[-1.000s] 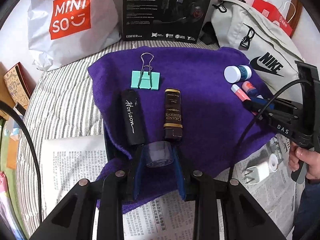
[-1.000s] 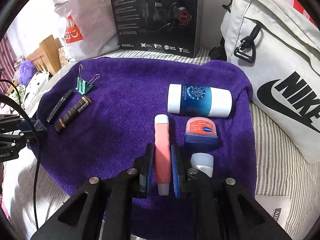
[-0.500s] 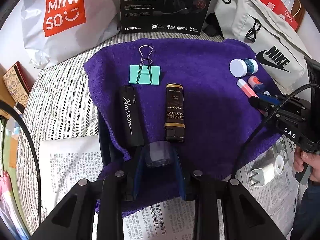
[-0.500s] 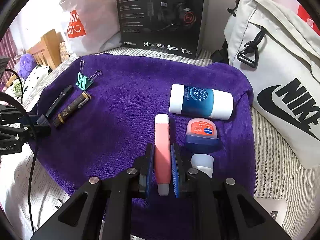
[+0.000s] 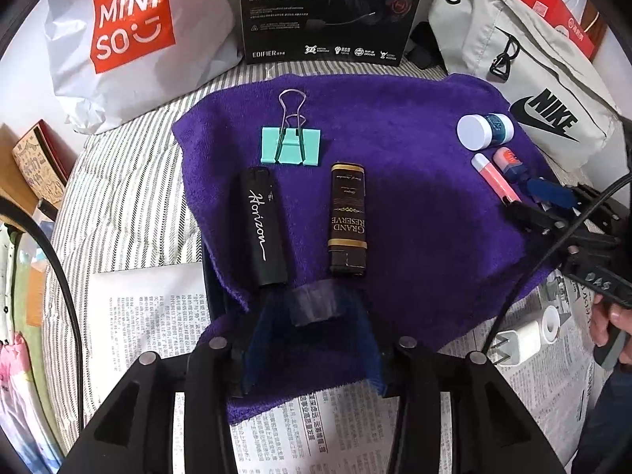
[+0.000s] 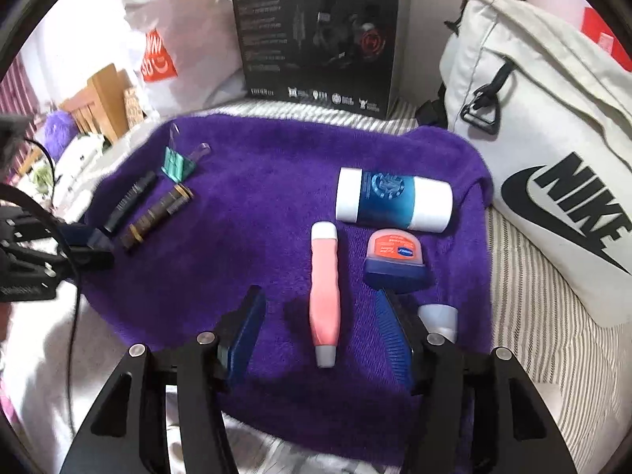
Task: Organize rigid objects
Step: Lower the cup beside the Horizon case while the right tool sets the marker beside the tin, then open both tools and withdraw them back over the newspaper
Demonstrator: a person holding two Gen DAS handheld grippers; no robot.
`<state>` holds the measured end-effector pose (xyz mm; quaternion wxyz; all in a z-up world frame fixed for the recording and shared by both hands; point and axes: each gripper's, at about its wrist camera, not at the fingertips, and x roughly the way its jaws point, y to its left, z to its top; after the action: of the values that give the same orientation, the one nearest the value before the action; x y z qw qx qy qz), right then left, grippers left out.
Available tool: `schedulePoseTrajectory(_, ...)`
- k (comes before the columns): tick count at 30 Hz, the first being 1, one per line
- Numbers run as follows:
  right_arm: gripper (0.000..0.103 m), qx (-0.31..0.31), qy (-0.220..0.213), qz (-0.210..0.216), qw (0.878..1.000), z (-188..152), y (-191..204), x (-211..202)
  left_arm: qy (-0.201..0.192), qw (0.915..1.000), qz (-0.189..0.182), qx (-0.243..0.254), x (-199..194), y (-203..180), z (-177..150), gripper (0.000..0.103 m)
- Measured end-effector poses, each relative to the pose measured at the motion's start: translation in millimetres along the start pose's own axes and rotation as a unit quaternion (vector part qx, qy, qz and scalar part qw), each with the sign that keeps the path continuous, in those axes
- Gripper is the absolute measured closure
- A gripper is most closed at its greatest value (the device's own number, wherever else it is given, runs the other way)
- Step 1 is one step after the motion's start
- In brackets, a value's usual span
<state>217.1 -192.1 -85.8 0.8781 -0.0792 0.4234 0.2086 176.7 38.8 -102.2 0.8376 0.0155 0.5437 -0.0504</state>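
Note:
On a purple towel (image 5: 395, 150) lie a teal binder clip (image 5: 291, 150), a black "Horizon" lighter (image 5: 264, 225) and a brown "Grand Reserve" lighter (image 5: 347, 219). My left gripper (image 5: 312, 331) is open, with a small clear cap (image 5: 314, 303) lying between its jaws. My right gripper (image 6: 322, 330) is open around a pink tube (image 6: 324, 296) that lies on the towel (image 6: 252, 221). Beside it are a small blue-based jar (image 6: 395, 256), a blue-and-white cylinder (image 6: 393, 205) and a white cap (image 6: 438, 316).
A Miniso bag (image 5: 130, 35), a black headset box (image 5: 328, 8) and a Nike bag (image 5: 525, 83) stand behind the towel. Newspaper (image 5: 146, 316) lies in front, with a white charger plug (image 5: 517, 339) at the right.
Both grippers have opened. The right one let go of the pink tube, the left one let go of the clear cap. Both have pulled back a little.

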Motion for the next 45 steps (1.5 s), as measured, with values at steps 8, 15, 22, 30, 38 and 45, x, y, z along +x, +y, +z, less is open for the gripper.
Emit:
schedulePoseTrajectory(8, 0.036, -0.002, -0.04, -0.01, 0.999, -12, 14, -60, -0.027, 0.9996, 0.01, 0.003, -28, -4, -11, 0.038)
schedulePoseTrajectory(15, 0.033, 0.003, -0.048, -0.004, 0.999, -36, 29, -98, -0.043, 0.999, 0.01, 0.01, -51, -11, -33, 0.031)
schedulePoseTrajectory(22, 0.029, 0.026, -0.052, -0.001, 0.998, -63, 37, -122, -0.045, 0.9989, 0.014, 0.005, -64, -11, -64, 0.028)
schedulePoseTrajectory(30, 0.028, 0.046, -0.042, 0.02, 0.998, -97, 43, -104, -0.046, 0.9988, 0.015, -0.011, -68, -8, -96, 0.028)
schedulePoseTrajectory(38, 0.039, 0.023, -0.03, -0.006, 0.999, -104, 49, -65, -0.046, 0.9988, -0.006, -0.016, -66, -10, -118, 0.028)
schedulePoseTrajectory(45, 0.045, -0.006, -0.024, -0.014, 1.0, -96, 54, -41, -0.04, 0.9987, -0.012, -0.029, -56, -1, -128, 0.028)
